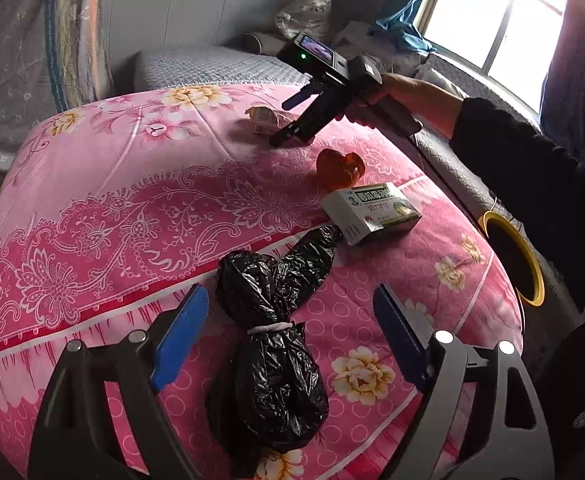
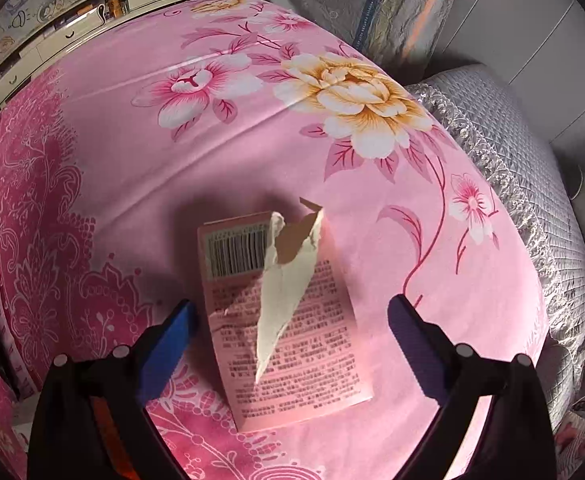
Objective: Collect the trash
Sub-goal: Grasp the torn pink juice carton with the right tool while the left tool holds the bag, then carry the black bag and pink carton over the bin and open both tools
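Crinkled black plastic bag [image 1: 268, 344], banded at its waist, between released left gripper [image 1: 292, 340] jaws; torn pink carton [image 2: 288, 316] between released right gripper [image 2: 292, 344] jaws. Glossy floral quilt [image 1: 112, 208] on bed.

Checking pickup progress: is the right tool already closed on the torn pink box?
No, the right tool stands open around the torn pink box.

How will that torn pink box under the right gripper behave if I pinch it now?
The torn pink box lies flat on the quilt, so it probably feels light and may be empty. Its ripped flap suggests thin card that could crush or tear further. The open right gripper straddles it; on soft bedding it may sink rather than slide.
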Available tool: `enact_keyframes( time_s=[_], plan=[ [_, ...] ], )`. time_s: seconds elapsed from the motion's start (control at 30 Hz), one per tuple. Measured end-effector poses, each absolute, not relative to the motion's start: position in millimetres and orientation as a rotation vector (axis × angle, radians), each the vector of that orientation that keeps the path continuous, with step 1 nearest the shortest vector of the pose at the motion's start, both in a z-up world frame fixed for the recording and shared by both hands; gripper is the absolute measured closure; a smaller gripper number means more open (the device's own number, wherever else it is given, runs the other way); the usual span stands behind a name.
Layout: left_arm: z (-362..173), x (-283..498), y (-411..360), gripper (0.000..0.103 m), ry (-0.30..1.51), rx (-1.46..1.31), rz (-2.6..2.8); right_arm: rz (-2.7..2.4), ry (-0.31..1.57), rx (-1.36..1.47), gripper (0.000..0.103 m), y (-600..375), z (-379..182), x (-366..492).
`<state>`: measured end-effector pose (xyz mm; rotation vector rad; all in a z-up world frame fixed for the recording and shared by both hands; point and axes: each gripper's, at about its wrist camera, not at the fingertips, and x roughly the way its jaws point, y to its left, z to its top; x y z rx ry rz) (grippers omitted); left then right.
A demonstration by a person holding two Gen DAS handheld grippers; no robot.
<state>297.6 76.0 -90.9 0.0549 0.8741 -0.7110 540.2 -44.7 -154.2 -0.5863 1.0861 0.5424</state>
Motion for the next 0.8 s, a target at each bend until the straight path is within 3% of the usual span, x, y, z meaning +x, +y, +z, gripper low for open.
enact_keyframes(
  time_s=[0.13, 0.17, 0.2, 0.23, 0.27, 0.43, 0.8],
  plan=[
    [-110, 306, 63, 0.023, 0.955, 0.097, -0.699, 0.542, 1.091, -0.535, 0.011, -48, -157, 543],
    [-114, 305, 60, 0.029, 0.968, 0.111, -0.697, 0.539, 1.089, -0.519, 0.013, -49, -157, 544],
    [-118, 304, 57, 0.036, 0.987, 0.134, -0.680, 0.539, 1.088, -0.501, 0.021, -51, -156, 544],
    [-125, 307, 55, 0.060, 1.017, 0.155, -0.642, 0.544, 1.091, -0.480, 0.031, -52, -155, 544],
    [-131, 312, 57, 0.071, 1.042, 0.141, -0.613, 0.549, 1.094, -0.458, 0.036, -53, -154, 543],
    [-124, 308, 73, 0.076, 1.001, 0.042, -0.557, 0.532, 1.034, -0.390, 0.049, -57, -139, 527],
    [-33, 225, 76, 0.076, 0.656, -0.050, -0.380, 0.690, 0.755, -0.008, 0.049, -119, -26, 383]
  ],
)
